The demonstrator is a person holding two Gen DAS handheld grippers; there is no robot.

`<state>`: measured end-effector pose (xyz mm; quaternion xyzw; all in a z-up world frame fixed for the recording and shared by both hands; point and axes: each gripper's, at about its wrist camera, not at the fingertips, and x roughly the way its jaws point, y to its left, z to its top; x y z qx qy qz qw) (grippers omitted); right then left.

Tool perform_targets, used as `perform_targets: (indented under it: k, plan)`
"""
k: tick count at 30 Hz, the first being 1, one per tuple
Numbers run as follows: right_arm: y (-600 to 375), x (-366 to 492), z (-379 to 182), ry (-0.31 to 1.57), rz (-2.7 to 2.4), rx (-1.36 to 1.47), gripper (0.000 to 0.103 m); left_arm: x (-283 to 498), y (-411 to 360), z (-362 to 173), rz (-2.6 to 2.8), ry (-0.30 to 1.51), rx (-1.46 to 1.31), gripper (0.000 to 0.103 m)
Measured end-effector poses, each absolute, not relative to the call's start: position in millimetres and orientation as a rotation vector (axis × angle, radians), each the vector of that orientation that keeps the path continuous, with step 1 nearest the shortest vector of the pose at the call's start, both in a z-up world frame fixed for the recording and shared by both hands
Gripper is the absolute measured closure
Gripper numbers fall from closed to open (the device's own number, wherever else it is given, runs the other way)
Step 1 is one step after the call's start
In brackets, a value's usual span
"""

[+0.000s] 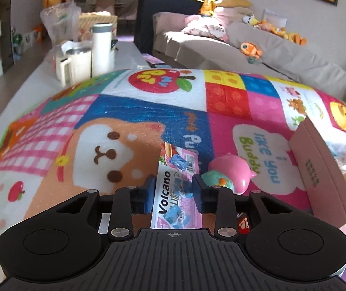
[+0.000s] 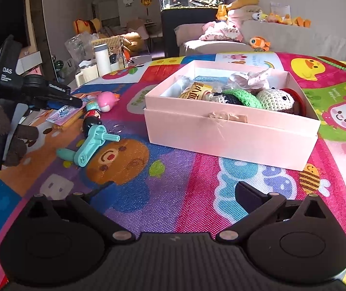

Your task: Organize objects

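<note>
My left gripper stands partly open around the pink snack packet printed "Volcano"; the blue pads flank its two long edges, but I cannot tell whether they press it or only bracket it. The packet lies flat on the play mat, just beside a pink pig toy and a small teal toy, with the pink box off to the right. My right gripper is spread as wide as it goes over bare mat in front of the box and holds nothing. The box is open and already has crochet dolls and a yellow snack bag inside. Still loose on the mat: a teal plastic crank and a small cola bottle. Judgement: the packet looks light, thin and crinkly, probably slick film, so it may buckle or slide under a hard squeeze. I would grip it across the narrow width near the middle, pads flat on the edges, and lift slowly. The crank looks rigid and easy to pinch on its arm.
</note>
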<state>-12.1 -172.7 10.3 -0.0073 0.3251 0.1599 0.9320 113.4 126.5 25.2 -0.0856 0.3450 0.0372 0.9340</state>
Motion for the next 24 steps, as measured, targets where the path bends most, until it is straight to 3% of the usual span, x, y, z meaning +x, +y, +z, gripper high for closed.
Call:
perform_targets:
  k: [2,10,13,24]
  plan:
    - [-174,-12,10,0.664,0.327,-0.009,0.000,115,122,25,0.069,0.719,-0.153,0.058]
    - [-174,-12,10,0.674,0.326,-0.007,0.000,109,107,20,0.004,0.709,-0.038,0.055]
    - [-173,-11,9,0.685,0.326,-0.008,0.000,118,108,11,0.025,0.777,-0.043,0.060]
    - [-174,-8,7,0.703,0.328,-0.001,0.000,53,112,16,-0.099,0.766,-0.057,0.071]
